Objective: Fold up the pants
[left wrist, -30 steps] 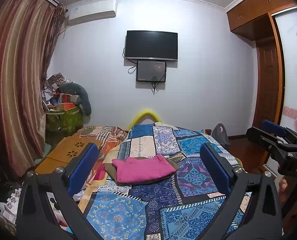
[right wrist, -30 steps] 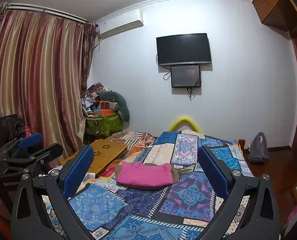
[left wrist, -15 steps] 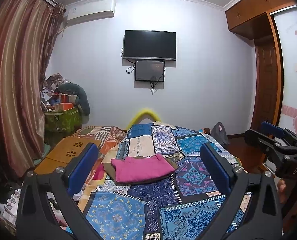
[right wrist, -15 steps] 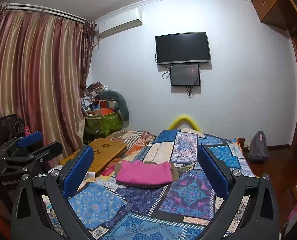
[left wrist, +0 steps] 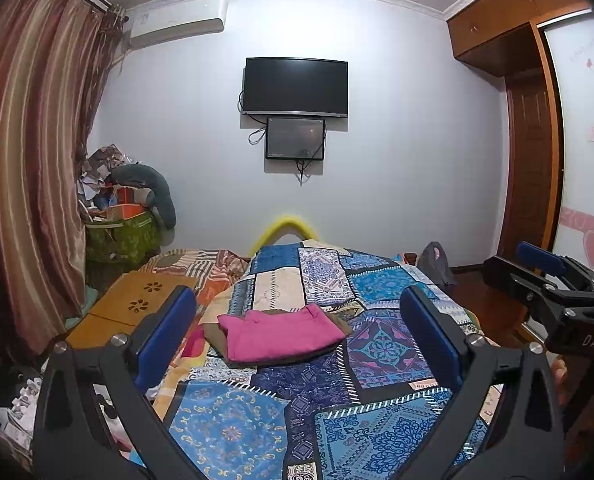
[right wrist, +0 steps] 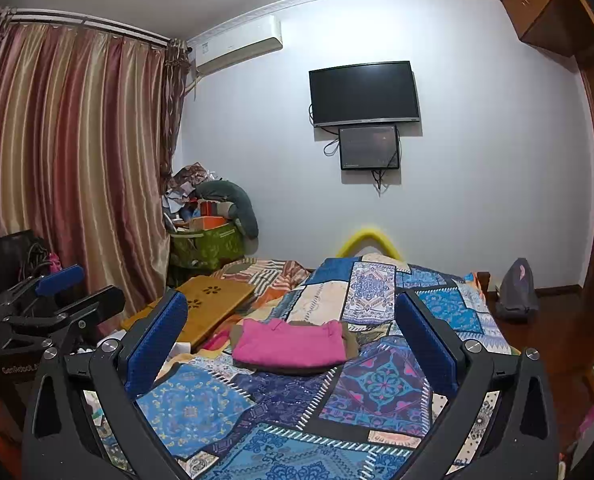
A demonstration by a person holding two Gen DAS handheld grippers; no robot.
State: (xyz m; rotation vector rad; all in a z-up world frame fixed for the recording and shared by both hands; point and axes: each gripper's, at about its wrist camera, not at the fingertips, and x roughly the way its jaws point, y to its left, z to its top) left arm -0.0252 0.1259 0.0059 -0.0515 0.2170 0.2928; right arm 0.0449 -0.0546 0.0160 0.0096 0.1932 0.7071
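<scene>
Pants [left wrist: 281, 333]: pink, folded to a compact rectangle, lying centre frame in the left wrist view on top of a brown garment [left wrist: 213, 330] whose edges show round it. Both rest on the patchwork bedspread [left wrist: 381, 352]. You can judge the fold done or close to it: edges look squared and nothing trails loose. Whether the brown piece is also pants you cannot tell.

Left gripper [left wrist: 297, 334]: jaws spread wide, blue pads at lower left and lower right of its frame, nothing between them. It hangs well short of the pile, so you are holding it back, not reaching.

Right gripper [right wrist: 291, 344]: jaws likewise wide apart and empty, framing the pink pants [right wrist: 291, 345] from a distance. It also shows at the right edge of the left wrist view, level with the other, both pointing across the bed.

Placement notes: the pile sits toward the left-hand side of the bedspread in both frames, leaving open patchwork in the lower half of each picture, likely your working area for another garment.

Surroundings: wooden lap desk [right wrist: 201, 304] just left of the pile; striped curtain [right wrist: 69, 160] at the left of frame; television [right wrist: 364, 93] high on the far wall with a smaller screen [right wrist: 369, 147] below it; green storage box [right wrist: 207, 246] heaped with clutter in the corner.
</scene>
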